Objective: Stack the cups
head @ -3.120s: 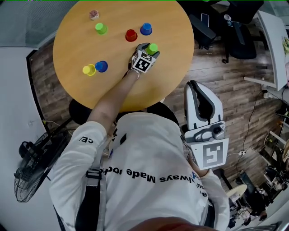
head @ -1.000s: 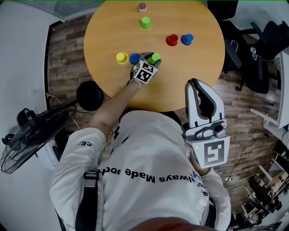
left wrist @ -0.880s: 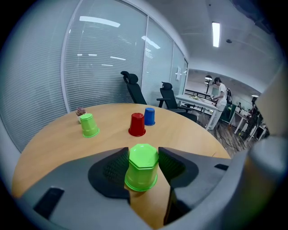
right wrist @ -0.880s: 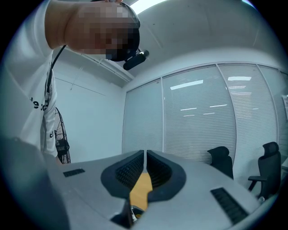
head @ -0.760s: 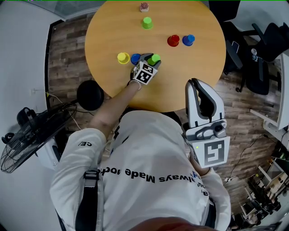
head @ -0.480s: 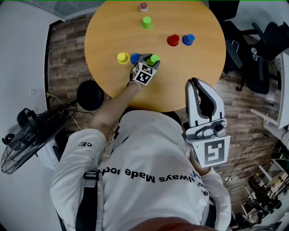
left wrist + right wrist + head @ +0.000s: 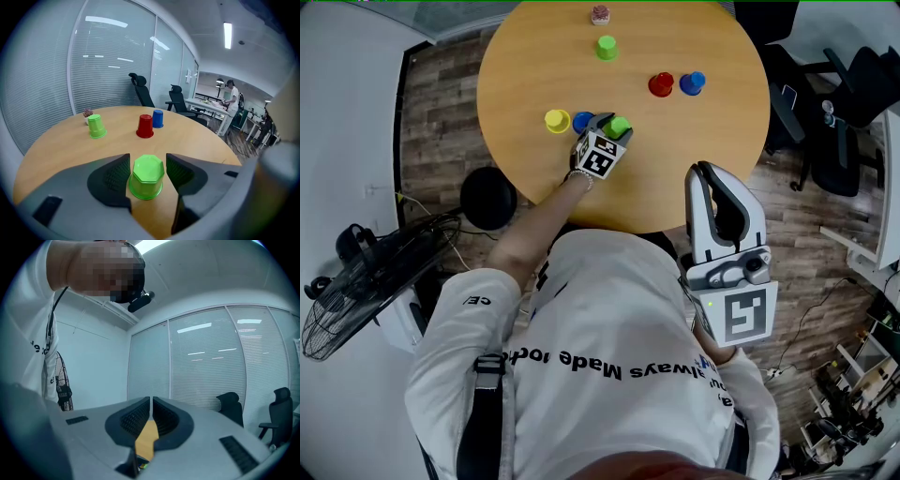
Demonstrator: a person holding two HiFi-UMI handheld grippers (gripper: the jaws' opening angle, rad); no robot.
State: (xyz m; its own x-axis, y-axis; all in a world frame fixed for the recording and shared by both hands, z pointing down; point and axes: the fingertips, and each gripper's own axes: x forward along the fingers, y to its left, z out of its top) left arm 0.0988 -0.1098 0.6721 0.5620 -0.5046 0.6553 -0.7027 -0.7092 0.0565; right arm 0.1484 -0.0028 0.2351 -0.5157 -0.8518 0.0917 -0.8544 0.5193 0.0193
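An upside-down green cup (image 7: 147, 177) (image 7: 620, 127) sits between the jaws of my left gripper (image 7: 147, 164) (image 7: 612, 123), which is shut on it near the round wooden table's (image 7: 703, 141) front middle. Whether the cup rests on the wood I cannot tell. Just left of it stand a blue cup (image 7: 582, 122) and a yellow cup (image 7: 557, 121). Farther back are a second green cup (image 7: 607, 47) (image 7: 96, 126), a red cup (image 7: 661, 84) (image 7: 145, 126) and another blue cup (image 7: 691, 82) (image 7: 157, 118). My right gripper (image 7: 705, 178) (image 7: 151, 401) is shut and empty, held off the table beside the person's body.
A small pinkish object (image 7: 600, 14) (image 7: 87, 113) stands at the table's far edge. A black stool (image 7: 487, 197) and a floor fan (image 7: 356, 281) are at the left, office chairs (image 7: 834, 112) at the right. A person (image 7: 231, 93) stands far off in the room.
Since the earliest frame my left gripper has carried the green cup leftward across the table to beside the blue and yellow cups. Over the last second nothing has visibly moved.
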